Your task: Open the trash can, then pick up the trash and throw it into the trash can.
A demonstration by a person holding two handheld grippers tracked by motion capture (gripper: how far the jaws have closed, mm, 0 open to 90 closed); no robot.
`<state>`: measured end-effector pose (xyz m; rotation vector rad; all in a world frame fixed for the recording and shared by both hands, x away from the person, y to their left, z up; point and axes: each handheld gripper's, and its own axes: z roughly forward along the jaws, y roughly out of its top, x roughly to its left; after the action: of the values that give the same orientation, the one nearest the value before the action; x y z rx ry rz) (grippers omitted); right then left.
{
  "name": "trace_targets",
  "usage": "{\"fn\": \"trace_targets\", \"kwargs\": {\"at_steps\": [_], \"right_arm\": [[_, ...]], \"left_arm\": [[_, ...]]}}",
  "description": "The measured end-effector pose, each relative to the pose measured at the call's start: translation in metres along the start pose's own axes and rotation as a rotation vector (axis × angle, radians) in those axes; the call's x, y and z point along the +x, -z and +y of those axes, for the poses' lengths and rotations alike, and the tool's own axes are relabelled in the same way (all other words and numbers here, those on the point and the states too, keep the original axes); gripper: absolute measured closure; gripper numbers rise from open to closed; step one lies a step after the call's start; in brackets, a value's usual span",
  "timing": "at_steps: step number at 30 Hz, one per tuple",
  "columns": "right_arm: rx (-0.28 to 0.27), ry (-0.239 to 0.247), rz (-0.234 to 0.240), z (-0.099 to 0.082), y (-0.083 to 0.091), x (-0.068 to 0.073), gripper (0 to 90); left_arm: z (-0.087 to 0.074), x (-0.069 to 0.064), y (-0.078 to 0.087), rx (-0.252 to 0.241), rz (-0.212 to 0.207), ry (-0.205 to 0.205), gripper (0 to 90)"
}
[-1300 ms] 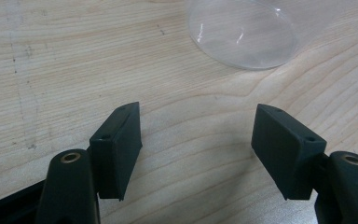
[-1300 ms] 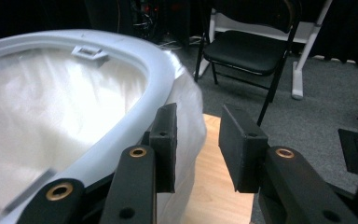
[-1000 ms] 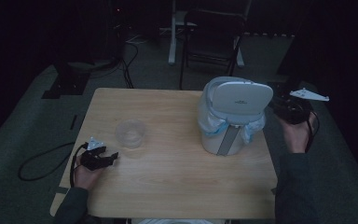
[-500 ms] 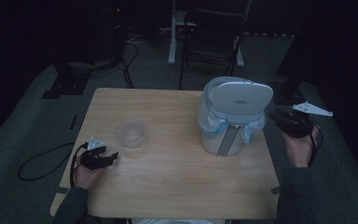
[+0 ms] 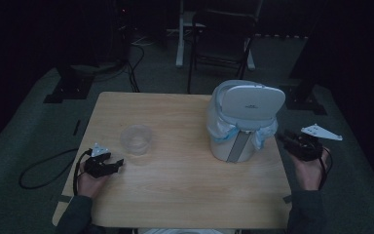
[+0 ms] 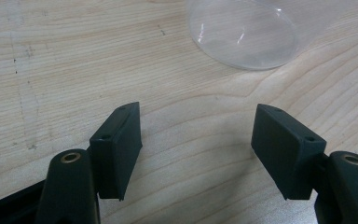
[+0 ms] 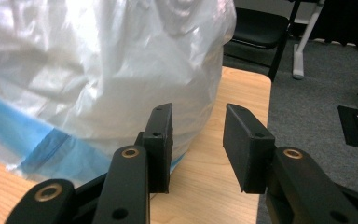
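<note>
A white step bin (image 5: 243, 122) with a shut lid and a white-and-blue plastic liner (image 7: 98, 70) stands at the right of the wooden table (image 5: 175, 180). Left of centre sits a clear plastic cup (image 5: 136, 139), whose rim (image 6: 244, 32) lies just ahead of my left gripper. My left gripper (image 5: 118, 163) (image 6: 198, 112) rests on the table near the cup, open wide with nothing between its jaws. My right gripper (image 5: 282, 138) (image 7: 196, 112) hovers at the table's right edge beside the bin, open, its jaws close to the liner without holding it.
A black chair (image 5: 224, 44) and a white post (image 5: 180, 44) stand behind the table. A black cable (image 5: 44, 165) loops on the grey floor at the left. Dark stand bases (image 5: 65, 87) sit at the back left.
My right gripper has come down and nearer to the person, ending low beside the bin. The left gripper, cup and bin have stayed put.
</note>
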<state>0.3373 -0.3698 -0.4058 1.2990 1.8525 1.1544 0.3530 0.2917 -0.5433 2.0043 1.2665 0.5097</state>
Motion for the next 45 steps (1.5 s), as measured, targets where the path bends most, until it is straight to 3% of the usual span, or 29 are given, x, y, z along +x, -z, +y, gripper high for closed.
{"fn": "trace_targets", "kwargs": {"at_steps": [13,18,23,31,36,41,42,45], "right_arm": [[0.021,0.015,0.018,-0.025,-0.001,0.012,59.0],[0.036,0.031,0.05,-0.045,0.002,0.023,57.3],[0.05,0.046,0.092,-0.059,-0.007,0.034,55.8],[0.11,0.08,0.135,-0.076,-0.028,0.049,54.4],[0.11,0.094,0.142,-0.081,-0.031,0.052,53.8],[0.115,0.092,0.155,-0.087,-0.034,0.054,53.8],[0.123,0.102,0.162,-0.09,-0.036,0.057,53.8],[0.119,0.105,0.171,-0.092,-0.037,0.059,53.9]], "left_arm": [[0.0,-0.001,0.0,0.001,0.005,-0.003,34.0],[0.0,0.0,0.001,-0.003,0.002,0.012,35.2],[0.0,0.002,0.003,-0.002,-0.013,0.037,40.3],[0.004,-0.001,0.011,-0.044,-0.007,0.035,41.6],[0.011,-0.002,0.019,-0.089,0.002,0.036,42.4],[0.02,-0.001,0.026,-0.114,0.023,0.017,44.0],[0.029,0.0,0.03,-0.14,0.03,0.014,44.7],[0.039,0.0,0.03,-0.153,0.017,0.014,44.9]]}}
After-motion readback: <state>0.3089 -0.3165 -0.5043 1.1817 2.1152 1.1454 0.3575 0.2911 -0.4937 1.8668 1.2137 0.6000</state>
